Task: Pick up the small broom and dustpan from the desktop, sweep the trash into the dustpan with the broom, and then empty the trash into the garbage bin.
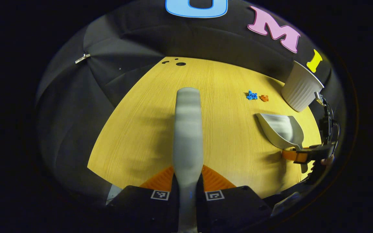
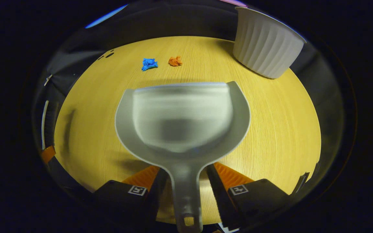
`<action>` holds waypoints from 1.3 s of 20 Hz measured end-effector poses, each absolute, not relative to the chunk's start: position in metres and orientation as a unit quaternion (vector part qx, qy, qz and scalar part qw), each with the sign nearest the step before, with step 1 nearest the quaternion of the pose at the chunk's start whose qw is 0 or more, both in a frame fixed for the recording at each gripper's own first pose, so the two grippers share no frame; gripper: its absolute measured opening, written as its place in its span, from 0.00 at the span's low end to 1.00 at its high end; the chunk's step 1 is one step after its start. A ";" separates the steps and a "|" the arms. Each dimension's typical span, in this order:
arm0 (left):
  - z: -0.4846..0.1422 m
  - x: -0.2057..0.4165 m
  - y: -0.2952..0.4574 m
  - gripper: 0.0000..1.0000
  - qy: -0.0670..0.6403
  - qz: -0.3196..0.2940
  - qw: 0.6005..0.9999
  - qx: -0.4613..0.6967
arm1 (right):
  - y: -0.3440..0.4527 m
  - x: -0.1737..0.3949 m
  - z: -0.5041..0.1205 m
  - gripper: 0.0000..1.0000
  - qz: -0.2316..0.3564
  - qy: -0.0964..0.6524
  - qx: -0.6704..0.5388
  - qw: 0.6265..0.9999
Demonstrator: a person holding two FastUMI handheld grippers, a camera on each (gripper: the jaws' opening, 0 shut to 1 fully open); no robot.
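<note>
Both jaws tell different stories: in the left gripper view the left gripper (image 1: pixel 188 183) has its fingers pressed against either side of the grey broom (image 1: pixel 187 129), whose long body runs straight ahead over the wooden desktop (image 1: pixel 141 129) — blurred along its length. In the right gripper view the right gripper (image 2: pixel 186 181) stands with its fingers spread, a visible gap on each side of the handle of the grey dustpan (image 2: pixel 181 119), so the jaws bracket the handle without clearly pressing it; whether the pan is resting on the desk or lifted I cannot tell. The pan's open mouth faces away from the camera, toward two crumpled scraps lying near each other on the desk: a blue scrap (image 2: pixel 149 63) and an orange scrap (image 2: pixel 175 61). Well beyond the pan's right edge stands the white ribbed garbage bin (image 2: pixel 265 48), at the far edge of the desktop. From the left gripper view the dustpan sits off to the right with the right gripper at its handle, the scraps and bin beyond it.
</note>
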State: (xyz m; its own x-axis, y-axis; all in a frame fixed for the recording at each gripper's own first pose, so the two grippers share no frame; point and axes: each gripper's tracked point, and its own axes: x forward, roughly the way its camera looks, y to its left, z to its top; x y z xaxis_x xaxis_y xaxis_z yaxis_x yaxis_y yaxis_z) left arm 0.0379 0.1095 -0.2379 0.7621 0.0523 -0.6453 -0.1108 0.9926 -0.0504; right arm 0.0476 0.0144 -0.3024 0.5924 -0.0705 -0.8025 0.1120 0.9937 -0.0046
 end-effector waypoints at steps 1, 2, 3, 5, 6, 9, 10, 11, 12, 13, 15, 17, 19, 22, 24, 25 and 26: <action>-0.238 0.040 0.106 0.26 0.343 0.042 0.937 -0.041 | 0.012 0.048 -0.304 0.71 -0.058 0.454 0.030 0.888; -0.238 0.041 0.101 0.26 0.345 0.039 0.937 -0.040 | 0.009 0.047 -0.303 0.64 -0.063 0.461 0.032 0.884; -0.237 0.045 0.095 0.26 0.346 0.036 0.937 -0.039 | 0.008 0.050 -0.304 0.60 -0.062 0.465 0.031 0.883; -0.236 0.057 0.084 0.26 0.347 0.028 0.937 -0.036 | 0.010 0.052 -0.304 0.43 -0.042 0.467 0.020 0.883; -0.235 0.062 0.077 0.24 0.347 0.023 0.937 -0.034 | 0.010 0.052 -0.304 0.42 -0.027 0.464 0.012 0.885; -0.233 0.084 0.058 0.26 0.346 0.005 0.938 -0.020 | 0.011 0.052 -0.302 0.37 0.007 0.461 0.005 0.887; -0.233 0.092 0.052 0.26 0.346 -0.002 0.938 -0.013 | 0.011 0.051 -0.301 0.37 0.014 0.460 0.006 0.888; -0.231 0.100 0.047 0.26 0.345 -0.009 0.938 -0.005 | 0.008 0.051 -0.302 0.36 0.016 0.459 0.005 0.888; -0.231 0.109 0.043 0.26 0.346 -0.014 0.938 0.004 | 0.004 0.051 -0.303 0.36 0.019 0.459 -0.004 0.888; -0.229 0.117 0.039 0.26 0.347 -0.021 0.938 0.013 | 0.000 0.050 -0.302 0.36 0.021 0.456 -0.013 0.890; -0.225 0.135 0.034 0.26 0.348 -0.033 0.937 0.025 | -0.005 0.050 -0.297 0.36 0.025 0.450 -0.017 0.893; -0.224 0.157 0.035 0.26 0.354 -0.042 0.933 0.037 | -0.015 0.047 -0.294 0.35 0.025 0.452 -0.026 0.891; -0.221 0.183 0.039 0.26 0.360 -0.044 0.930 0.059 | -0.025 0.040 -0.291 0.36 0.033 0.453 -0.032 0.891; -0.218 0.222 0.036 0.26 0.368 -0.059 0.923 0.098 | -0.036 0.034 -0.290 0.36 0.046 0.457 -0.052 0.887; -0.216 0.249 0.028 0.26 0.369 -0.080 0.916 0.133 | -0.043 0.029 -0.289 0.35 0.052 0.458 -0.062 0.885; -0.213 0.263 0.025 0.25 0.367 -0.088 0.913 0.153 | -0.047 0.028 -0.287 0.35 0.054 0.457 -0.066 0.885; -0.212 0.278 0.022 0.25 0.364 -0.091 0.911 0.174 | -0.049 0.027 -0.286 0.36 0.056 0.456 -0.066 0.886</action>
State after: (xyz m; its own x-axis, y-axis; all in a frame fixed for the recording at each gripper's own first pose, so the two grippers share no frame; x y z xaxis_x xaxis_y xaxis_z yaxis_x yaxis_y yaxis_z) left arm 0.2776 0.0216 -0.2122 0.7185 -0.0400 -0.6943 0.2928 0.9229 0.2499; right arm 0.0272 -0.0487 -0.2856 0.5775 0.0397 -0.8154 -0.1603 0.9849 -0.0656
